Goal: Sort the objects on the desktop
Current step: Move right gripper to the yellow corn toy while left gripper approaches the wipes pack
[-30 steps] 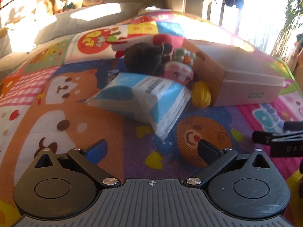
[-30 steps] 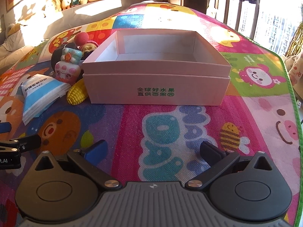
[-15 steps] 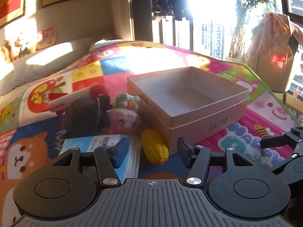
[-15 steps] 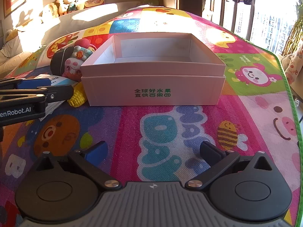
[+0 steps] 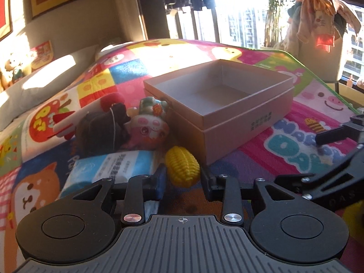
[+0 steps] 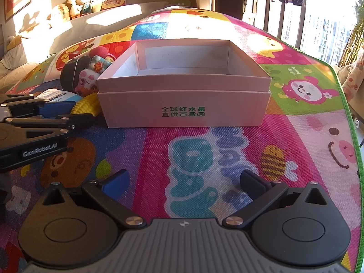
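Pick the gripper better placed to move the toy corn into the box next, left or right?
Left. The left gripper has its jaws narrowed around the near end of the toy corn, close beside the empty box. The right gripper is open over bare mat, away from the toys.

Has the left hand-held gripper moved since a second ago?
Yes. In the right wrist view the left hand-held gripper has come in from the left edge toward the pink box, its jaws closing around the toy corn.

A cartoon-printed play mat [image 6: 295,136] bears an open box [image 6: 184,111], toy corn [image 5: 182,169], tissue pack [image 5: 113,169] and figurines [image 5: 150,127].
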